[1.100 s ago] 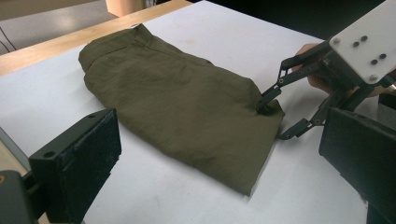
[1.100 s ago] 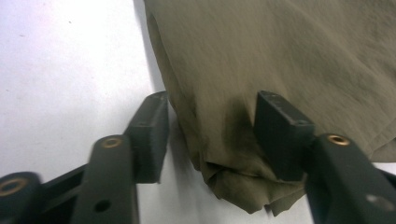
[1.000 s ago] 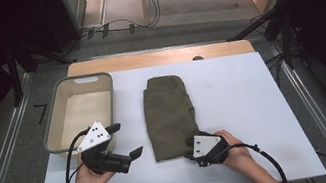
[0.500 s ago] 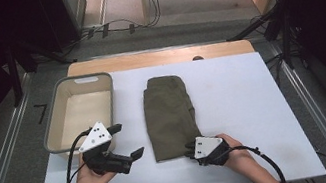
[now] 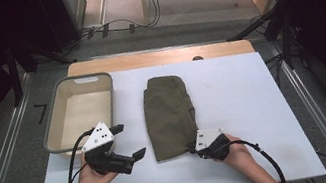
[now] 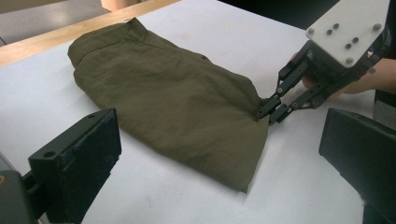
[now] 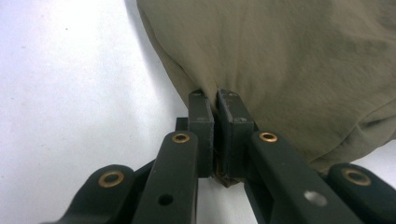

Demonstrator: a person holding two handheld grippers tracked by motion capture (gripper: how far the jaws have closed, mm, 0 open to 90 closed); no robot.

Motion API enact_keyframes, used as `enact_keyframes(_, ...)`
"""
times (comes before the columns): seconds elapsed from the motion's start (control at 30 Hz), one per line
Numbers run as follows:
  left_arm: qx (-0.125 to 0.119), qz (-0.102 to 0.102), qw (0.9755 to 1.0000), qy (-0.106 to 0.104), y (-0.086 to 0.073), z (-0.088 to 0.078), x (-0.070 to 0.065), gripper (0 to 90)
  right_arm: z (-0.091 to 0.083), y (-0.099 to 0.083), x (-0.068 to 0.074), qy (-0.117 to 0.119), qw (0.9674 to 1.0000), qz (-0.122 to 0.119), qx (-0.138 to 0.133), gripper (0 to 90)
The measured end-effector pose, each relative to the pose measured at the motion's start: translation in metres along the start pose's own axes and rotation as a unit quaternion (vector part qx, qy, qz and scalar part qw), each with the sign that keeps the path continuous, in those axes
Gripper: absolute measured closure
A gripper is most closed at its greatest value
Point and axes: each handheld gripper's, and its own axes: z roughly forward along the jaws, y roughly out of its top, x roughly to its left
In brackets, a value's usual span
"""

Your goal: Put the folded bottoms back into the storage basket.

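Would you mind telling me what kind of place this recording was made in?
Probably a lab or studio set up for recording handling work: a white table on a bare floor with loose cables and dark stand legs around it, and hand-held grippers working on folded olive trousers beside a beige tub.

I'm seeing the folded olive-green garment (image 5: 169,115) lying flat on the white tabletop (image 5: 255,105), its near corner pinched inside my right hand-held gripper (image 5: 195,148).
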Motion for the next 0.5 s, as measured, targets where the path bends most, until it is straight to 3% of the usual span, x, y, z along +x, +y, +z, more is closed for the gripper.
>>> enact_keyframes(0.33,0.000,-0.001,1.0000,0.000,0.005,0.002,0.000,0.0,0.000,0.001,-0.002,0.009,0.9997,0.024,0.003,83.2)
enact_keyframes(0.5,-0.006,-0.006,1.0000,0.001,0.013,0.003,0.002,0.0,0.000,0.001,-0.003,0.011,0.9996,0.024,0.003,83.1)
